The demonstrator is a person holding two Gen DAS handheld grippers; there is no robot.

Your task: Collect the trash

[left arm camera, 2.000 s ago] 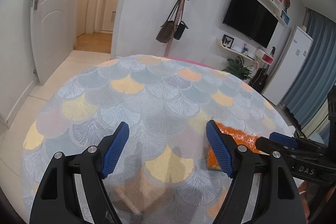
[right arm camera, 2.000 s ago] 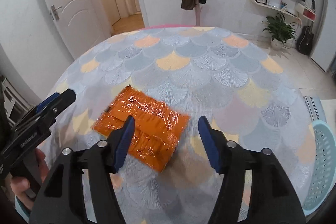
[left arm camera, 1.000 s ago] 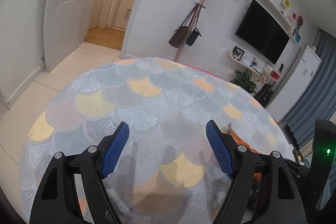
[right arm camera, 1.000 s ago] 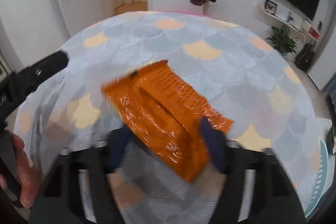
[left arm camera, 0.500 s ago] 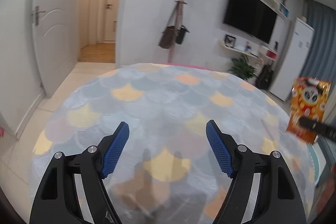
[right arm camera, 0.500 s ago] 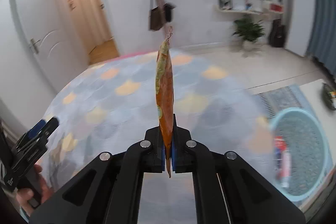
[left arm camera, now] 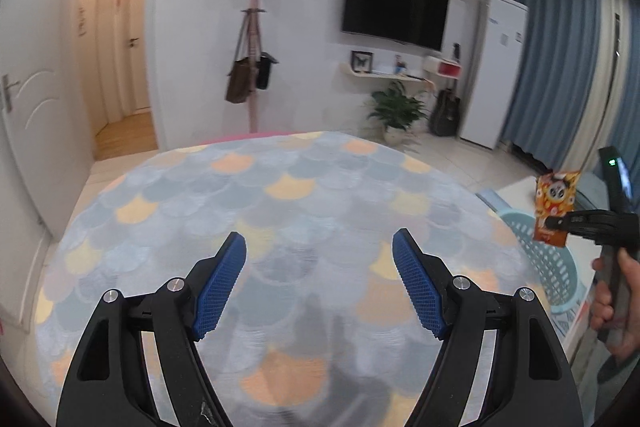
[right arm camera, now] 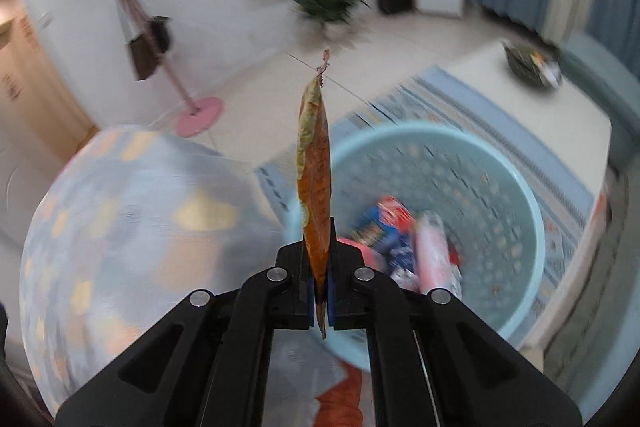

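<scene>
Crinkly orange wrapper; perforated plastic basket

Orange wrapper stands edge-on and upright, pinched at its lower end, over the near rim of the light-blue basket holding other wrappers.

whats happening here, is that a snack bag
Yes. A person holding a gripper in each hand is clearing trash. The right gripper is shut on an orange snack wrapper, held in the air by the light blue basket on the floor, which already holds other wrappers. The left gripper is open and empty over the round table.
</scene>
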